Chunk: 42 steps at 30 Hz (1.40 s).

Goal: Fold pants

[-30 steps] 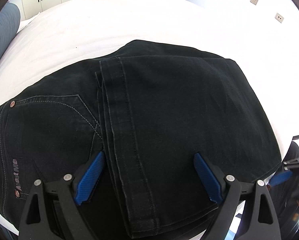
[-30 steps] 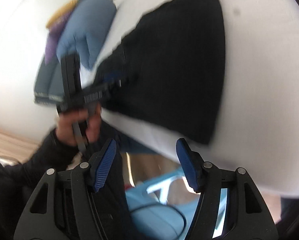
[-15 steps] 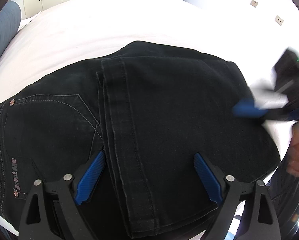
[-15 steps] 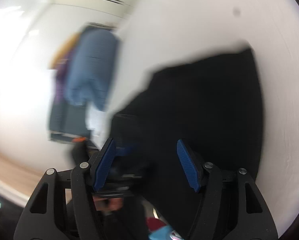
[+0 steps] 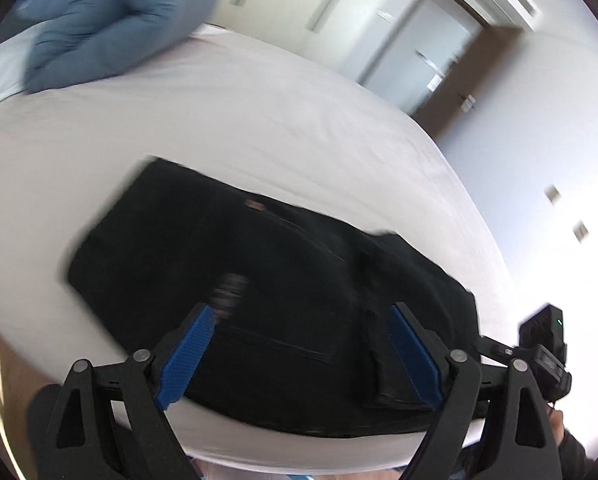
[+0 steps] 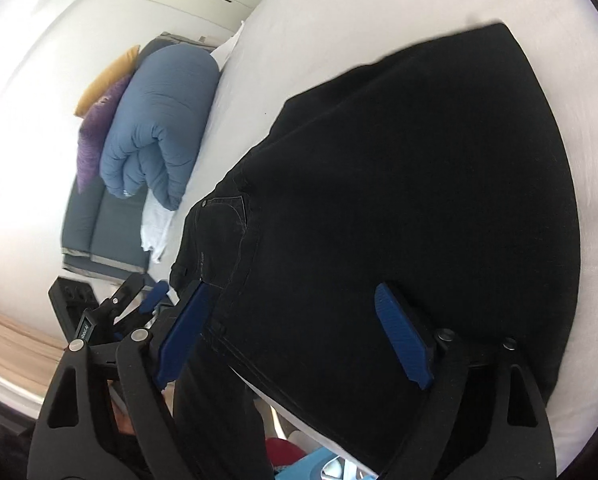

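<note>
Black jeans (image 5: pixel 267 292) lie folded on the white bed (image 5: pixel 259 128), near its front edge. They also show in the right wrist view (image 6: pixel 411 200), with a back pocket and waistband at the left. My left gripper (image 5: pixel 299 352) is open and empty, just above the near edge of the jeans. My right gripper (image 6: pixel 295 336) is open and empty over the near edge of the jeans. The right gripper shows at the right of the left wrist view (image 5: pixel 543 352). The left gripper shows at the lower left of the right wrist view (image 6: pixel 139 300).
A rolled blue duvet (image 6: pixel 159 128) lies at the head of the bed, with purple and yellow cushions (image 6: pixel 99 120) beside it. A grey sofa (image 6: pixel 99 232) stands past the bed. A door (image 5: pixel 419 52) is behind the bed. The wooden floor (image 6: pixel 15 352) lies below.
My left gripper has swung sharply left and pulled back, so the folded jeans now look smaller and farther. My right gripper has moved in over the jeans. Both stay open.
</note>
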Available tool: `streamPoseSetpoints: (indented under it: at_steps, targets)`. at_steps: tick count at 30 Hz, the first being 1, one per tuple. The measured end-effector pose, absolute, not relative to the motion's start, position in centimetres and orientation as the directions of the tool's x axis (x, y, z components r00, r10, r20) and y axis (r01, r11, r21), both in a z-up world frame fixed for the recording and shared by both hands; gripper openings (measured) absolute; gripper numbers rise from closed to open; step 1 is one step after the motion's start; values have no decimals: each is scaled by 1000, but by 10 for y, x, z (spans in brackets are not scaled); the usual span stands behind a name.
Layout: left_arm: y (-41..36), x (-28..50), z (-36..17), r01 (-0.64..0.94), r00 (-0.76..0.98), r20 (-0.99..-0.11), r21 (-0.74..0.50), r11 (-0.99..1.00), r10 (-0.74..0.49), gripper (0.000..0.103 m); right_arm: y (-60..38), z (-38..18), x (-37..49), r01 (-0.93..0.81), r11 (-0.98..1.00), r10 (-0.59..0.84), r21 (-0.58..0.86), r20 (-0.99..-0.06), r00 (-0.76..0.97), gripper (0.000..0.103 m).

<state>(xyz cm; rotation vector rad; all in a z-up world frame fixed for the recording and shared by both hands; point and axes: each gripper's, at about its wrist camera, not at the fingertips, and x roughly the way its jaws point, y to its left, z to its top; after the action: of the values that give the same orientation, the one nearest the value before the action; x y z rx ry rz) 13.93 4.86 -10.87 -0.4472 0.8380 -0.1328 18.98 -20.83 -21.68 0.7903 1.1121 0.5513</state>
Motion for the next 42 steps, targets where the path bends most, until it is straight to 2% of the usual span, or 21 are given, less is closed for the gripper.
streamPoseSetpoints:
  at_steps: [2,5,8,11,13,15,24,27,28,29,31,36,37,38,39,40,41,42]
  targets:
    - [88,133,-113,-163,688,-690,-447,879,-224,99,-201,-205,191,-12,556,778,831,-515,360,85]
    - [135,130,-129,-301,666,-722,-492,817,-189,99,-173,-190,194,-55,478,819,877,-422,388,85]
    - [167,127,-148,-369,668,-700,-607,704,-253,99,-155,-189,201,-28,351,872,936,-316,374,85]
    - [183,126,-171,-408,676,-659,-708,577,-329,99,-135,-190,208,-19,280,897,960,-255,361,84]
    - [186,129,-185,-422,676,-640,-742,520,-365,99,-121,-193,210,-17,267,902,964,-243,357,79]
    - [187,134,-194,-420,679,-616,-773,476,-400,98,-113,-199,209,-10,253,909,967,-234,344,68]
    - [189,154,-216,-406,735,-506,-861,305,-451,94,-119,-207,209,-21,207,927,978,-190,324,66]
    - [193,155,-225,-408,753,-470,-882,234,-461,80,-120,-212,211,-6,190,929,982,-177,325,66]
    - [195,155,-229,-411,755,-464,-885,218,-464,71,-121,-213,211,0,185,930,983,-176,324,66]
    - [196,157,-231,-415,750,-464,-885,211,-471,53,-121,-215,211,5,184,930,983,-176,322,66]
    - [194,159,-234,-427,730,-477,-877,219,-489,31,-121,-216,213,12,189,932,982,-183,314,66]
    - [193,148,-222,-419,731,-487,-873,250,-478,25,-126,-233,224,71,208,920,975,-220,323,67]
    - [192,150,-218,-411,731,-489,-872,265,-475,24,-127,-240,226,95,238,912,966,-256,320,67]
    - [190,150,-213,-406,731,-493,-870,280,-472,24,-127,-250,229,131,311,891,941,-336,304,64]
    - [189,151,-210,-401,731,-496,-868,293,-468,23,-125,-261,231,160,374,872,914,-405,276,47]
    - [187,152,-206,-396,732,-498,-866,305,-465,23,-124,-267,232,157,423,854,892,-450,261,38]
    - [185,153,-201,-389,733,-500,-864,319,-461,23,-124,-269,232,150,454,839,878,-478,260,31]
    - [183,154,-197,-382,734,-502,-862,334,-457,23,-125,-271,231,154,446,839,881,-472,270,31]
